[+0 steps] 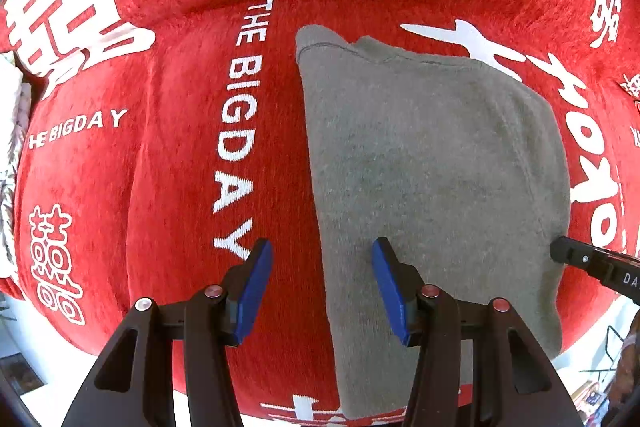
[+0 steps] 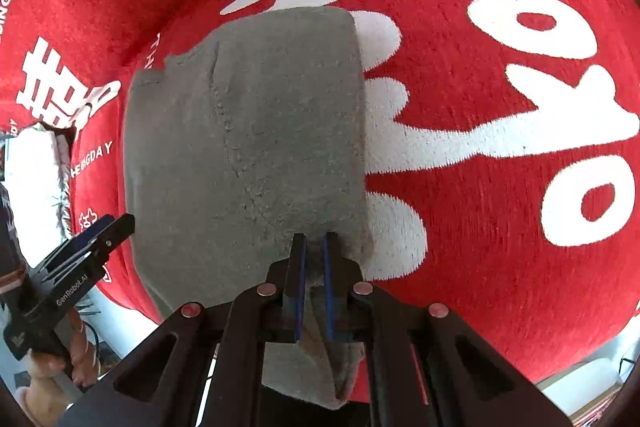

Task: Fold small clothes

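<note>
Right gripper pinching the soft grey garment's near edge

My right gripper (image 2: pixel 314 247) was clamped narrow on the soft, light, limp grey knitted garment (image 2: pixel 248 147) lying on the red plush blanket with white lettering (image 2: pixel 500 267); my left gripper (image 1: pixel 320 259) hung half-open at its nine-o'clock edge, gripping nothing.

open red cloth on both sides of the garment

wide bare stretches of the red blanket (image 1: pixel 168 167) are seen left of the grey garment (image 1: pixel 432 167) and to its right (image 2: pixel 500 187). the near right corner is taken up by the right gripper (image 2: pixel 314 247), the near left edge by the left gripper (image 1: pixel 320 267). a white fluffy item (image 2: pixel 36 167) lies at the blanket's far left edge.
</note>
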The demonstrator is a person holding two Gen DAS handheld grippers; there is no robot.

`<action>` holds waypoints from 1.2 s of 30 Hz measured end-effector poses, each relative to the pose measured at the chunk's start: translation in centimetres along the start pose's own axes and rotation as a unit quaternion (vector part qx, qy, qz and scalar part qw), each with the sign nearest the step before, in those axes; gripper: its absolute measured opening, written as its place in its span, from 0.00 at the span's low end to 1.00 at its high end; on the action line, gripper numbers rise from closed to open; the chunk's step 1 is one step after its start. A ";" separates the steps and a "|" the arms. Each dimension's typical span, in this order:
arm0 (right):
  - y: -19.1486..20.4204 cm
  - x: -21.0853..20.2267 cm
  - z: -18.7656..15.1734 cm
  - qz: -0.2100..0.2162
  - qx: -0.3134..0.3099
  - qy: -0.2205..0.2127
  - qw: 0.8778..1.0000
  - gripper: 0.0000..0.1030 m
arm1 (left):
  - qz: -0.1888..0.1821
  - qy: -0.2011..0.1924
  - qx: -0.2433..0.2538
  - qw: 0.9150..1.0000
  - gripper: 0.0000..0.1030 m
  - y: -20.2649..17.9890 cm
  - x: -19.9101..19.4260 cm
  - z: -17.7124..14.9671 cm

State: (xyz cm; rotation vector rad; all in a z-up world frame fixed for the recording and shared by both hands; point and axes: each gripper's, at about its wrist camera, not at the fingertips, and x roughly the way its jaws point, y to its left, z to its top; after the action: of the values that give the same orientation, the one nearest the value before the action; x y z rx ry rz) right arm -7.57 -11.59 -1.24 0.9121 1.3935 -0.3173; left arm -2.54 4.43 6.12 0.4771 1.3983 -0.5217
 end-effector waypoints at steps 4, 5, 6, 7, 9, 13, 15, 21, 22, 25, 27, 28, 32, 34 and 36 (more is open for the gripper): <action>0.8 -0.2 -0.2 -0.019 -0.017 0.005 1.000 0.07 | 0.003 0.010 -0.002 1.000 0.52 -0.1 -0.3 -0.2; 0.8 -0.3 -0.2 -0.020 -0.015 0.008 1.000 0.07 | 0.003 0.012 -0.001 1.000 0.52 -0.2 -0.4 -0.3; 0.9 -0.5 -0.2 -0.020 -0.011 0.011 1.000 0.07 | 0.003 0.013 -0.001 1.000 0.52 -0.2 -0.5 -0.4; 0.9 -0.6 -0.2 -0.023 -0.008 0.014 1.000 0.07 | 0.003 0.015 0.000 1.000 0.52 -0.2 -0.5 -0.5; 1.0 -0.6 -0.3 -0.028 -0.008 0.019 0.999 0.07 | 0.004 0.021 -0.001 1.000 0.52 -0.3 -0.7 -0.8; 1.0 -0.8 -0.3 -0.038 -0.011 0.024 0.999 0.07 | 0.007 0.036 -0.003 0.999 0.52 -0.4 -1.0 -1.5; 1.2 -0.7 -0.4 -0.043 -0.013 0.028 0.999 0.07 | 0.006 0.043 -0.001 0.999 0.52 -0.7 -1.3 -1.9; 1.1 -0.8 -0.5 -0.045 0.003 0.042 0.998 0.10 | 0.002 0.061 0.003 0.998 0.52 -1.2 -2.1 -2.8; 1.1 -1.0 -0.6 -0.045 0.005 0.042 0.998 0.10 | 0.002 0.062 0.003 0.998 0.52 -1.2 -2.3 -2.9; 1.3 -1.7 -1.0 -0.046 0.001 0.044 0.998 0.10 | 0.001 0.064 0.004 0.998 0.52 -1.2 -2.9 -3.0; 1.6 -2.2 -1.5 -0.046 -0.004 0.047 0.998 0.10 | -0.001 0.066 0.003 0.998 0.52 -1.2 -3.2 -3.0; 1.7 -2.3 -1.6 -0.047 -0.007 0.048 0.998 0.10 | -0.001 0.067 0.003 0.998 0.52 -1.2 -3.4 -3.0; 2.1 -2.4 -2.3 -0.056 -0.016 0.059 0.997 0.10 | -0.009 0.086 0.010 0.996 0.52 -1.4 -3.2 -3.2; 2.4 -2.4 -2.7 -0.056 -0.016 0.065 0.996 0.10 | -0.008 0.096 0.015 0.995 0.52 -1.5 -3.1 -3.4; 2.9 -2.9 -3.0 -0.055 -0.023 0.066 0.996 0.10 | -0.007 0.098 0.021 0.995 0.52 -1.6 -3.5 -3.6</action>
State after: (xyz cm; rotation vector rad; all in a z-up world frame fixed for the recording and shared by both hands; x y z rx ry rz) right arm -8.30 -8.55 2.74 0.8328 1.5696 -0.3123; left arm -6.72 5.49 9.12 0.5648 1.5823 -0.5265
